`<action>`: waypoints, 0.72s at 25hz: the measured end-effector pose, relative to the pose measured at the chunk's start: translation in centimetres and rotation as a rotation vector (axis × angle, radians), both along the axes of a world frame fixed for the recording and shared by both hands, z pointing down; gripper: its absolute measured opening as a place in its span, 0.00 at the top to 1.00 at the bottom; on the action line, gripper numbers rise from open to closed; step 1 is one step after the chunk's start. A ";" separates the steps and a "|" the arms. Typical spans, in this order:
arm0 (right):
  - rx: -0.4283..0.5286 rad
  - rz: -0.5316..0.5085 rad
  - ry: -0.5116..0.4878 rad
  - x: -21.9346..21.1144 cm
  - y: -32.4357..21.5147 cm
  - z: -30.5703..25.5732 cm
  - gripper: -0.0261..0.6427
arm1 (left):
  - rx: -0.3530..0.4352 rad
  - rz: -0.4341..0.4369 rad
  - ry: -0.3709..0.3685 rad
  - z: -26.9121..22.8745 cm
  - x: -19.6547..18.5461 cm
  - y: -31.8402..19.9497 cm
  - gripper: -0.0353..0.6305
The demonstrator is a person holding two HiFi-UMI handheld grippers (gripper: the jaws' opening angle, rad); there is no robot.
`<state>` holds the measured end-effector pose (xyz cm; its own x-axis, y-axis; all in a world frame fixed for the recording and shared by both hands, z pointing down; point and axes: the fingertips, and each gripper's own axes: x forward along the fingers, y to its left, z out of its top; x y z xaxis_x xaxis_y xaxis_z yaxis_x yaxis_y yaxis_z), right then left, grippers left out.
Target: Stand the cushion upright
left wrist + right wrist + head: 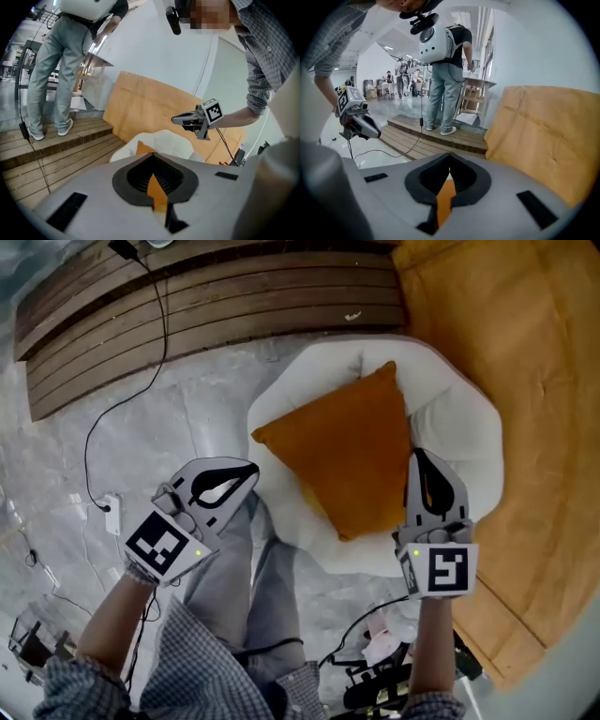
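An orange square cushion (347, 460) lies flat, turned like a diamond, on a white round padded seat (464, 423). My left gripper (251, 468) is shut and empty, hovering just off the cushion's left corner over the floor. My right gripper (418, 456) is also shut and empty, above the cushion's right edge. In the left gripper view a tip of the cushion (143, 149) shows past the closed left gripper (151, 155), with the right gripper (174, 120) beyond. In the right gripper view orange cushion (445, 199) shows beneath the closed right gripper (450, 154), and the left gripper (377, 135) hangs at the left.
A large tan padded mat (525, 371) rises behind and right of the seat. Wooden steps (206, 306) run along the far side, where a person (443, 70) stands. A black cable (122, 399) and a power strip (111, 514) lie on the grey floor at the left.
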<state>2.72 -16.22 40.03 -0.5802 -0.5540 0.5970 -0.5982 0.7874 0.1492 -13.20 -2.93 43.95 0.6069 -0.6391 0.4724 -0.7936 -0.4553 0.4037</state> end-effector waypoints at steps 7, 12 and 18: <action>-0.140 0.042 0.013 0.0 -3.1 7.1 0.93 | -0.058 0.009 0.012 6.1 0.4 -0.7 0.94; -0.198 0.059 0.063 -0.3 -5.4 11.3 0.78 | -0.130 -0.018 0.036 10.5 -0.2 -1.3 0.93; -0.232 0.081 0.133 -0.5 -8.5 15.8 0.68 | -0.220 -0.020 0.041 16.5 -0.3 -1.9 0.89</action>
<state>2.18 -24.71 55.86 -0.4474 -0.4349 0.7815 -0.6481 0.7598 0.0517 -13.52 -4.80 60.43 0.6168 -0.5352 0.5772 -0.7825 -0.3372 0.5234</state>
